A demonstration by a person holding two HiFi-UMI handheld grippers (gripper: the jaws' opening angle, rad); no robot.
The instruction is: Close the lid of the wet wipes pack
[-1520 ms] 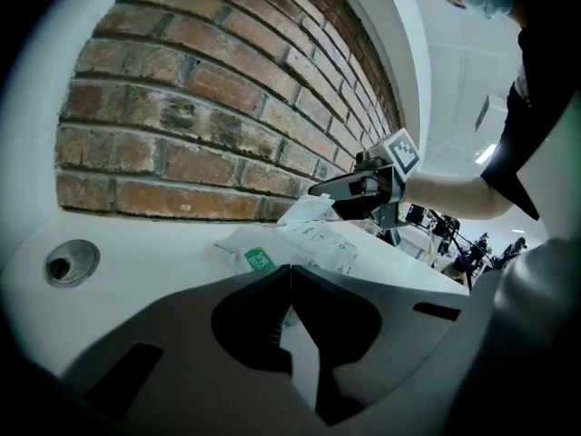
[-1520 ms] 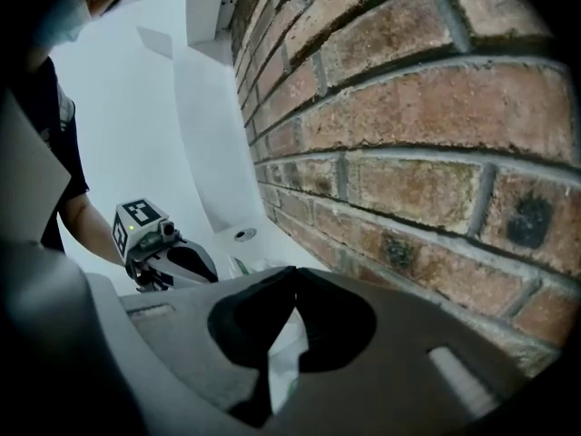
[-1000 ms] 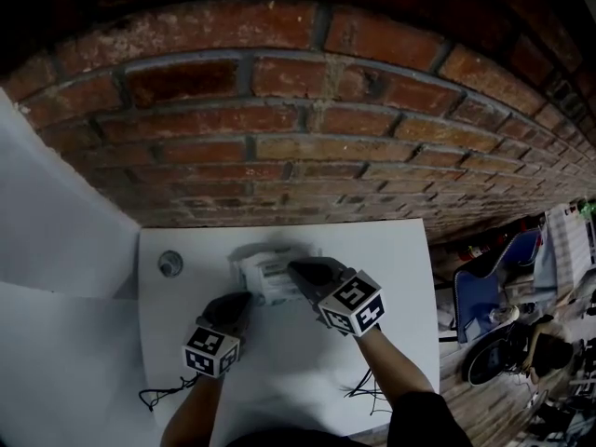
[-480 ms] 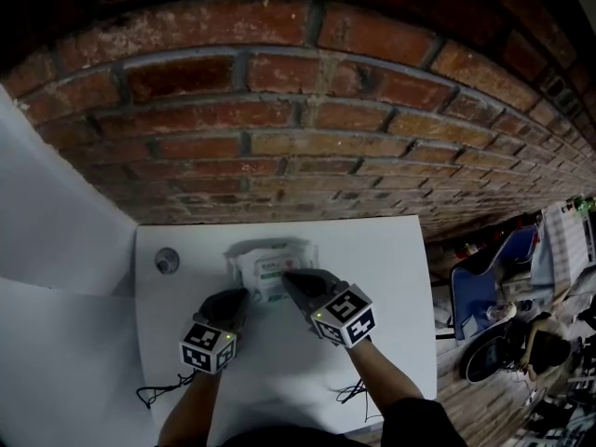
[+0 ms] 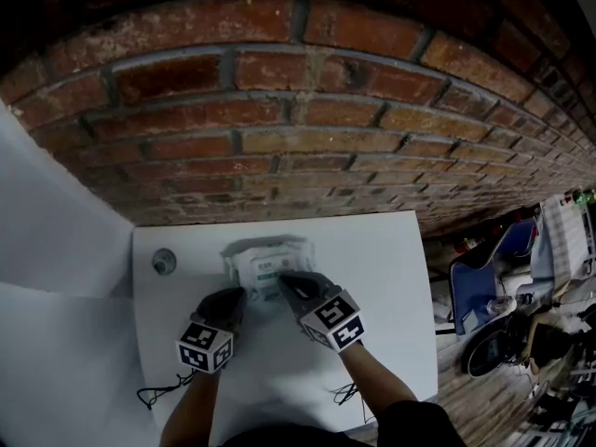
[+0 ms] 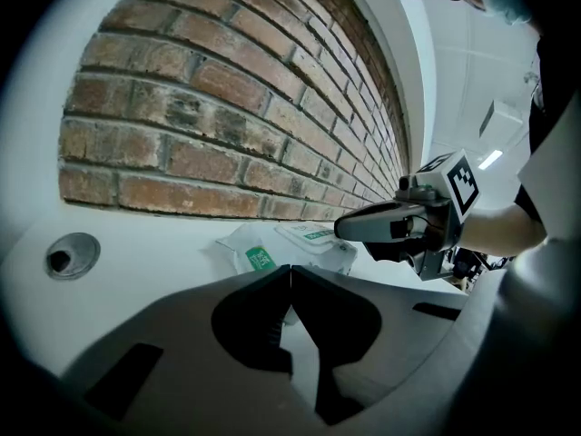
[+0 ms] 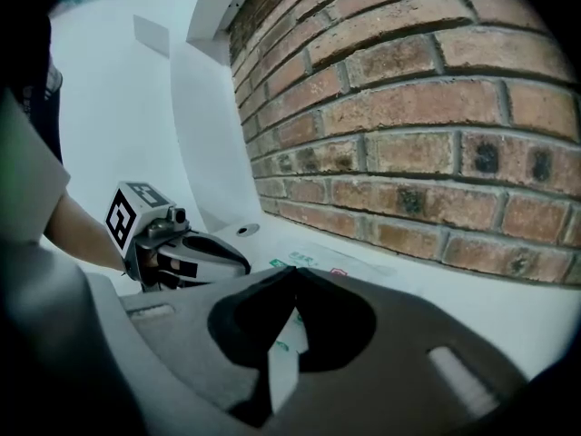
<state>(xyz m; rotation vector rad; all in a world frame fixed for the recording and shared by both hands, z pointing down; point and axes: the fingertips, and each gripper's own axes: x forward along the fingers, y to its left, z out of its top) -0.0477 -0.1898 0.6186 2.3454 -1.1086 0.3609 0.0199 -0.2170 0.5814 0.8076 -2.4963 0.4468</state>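
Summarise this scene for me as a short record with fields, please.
surface: white table against a red brick wall
pack: white soft wet wipes pack with green label, flat, near wall
lid: state unclear
left gripper: shut, empty, by pack's near left corner
right gripper: shut, empty, tips over pack
other: round grey grommet, left of pack

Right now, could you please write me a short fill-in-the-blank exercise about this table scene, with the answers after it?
1. The wet wipes pack lies on a white table, close to a ____ wall.
2. The jaws of the left gripper and of the right gripper are both ____.
3. In the head view, the round hole in the table is on the ____ side of the pack.
Missing words: brick; shut; left.
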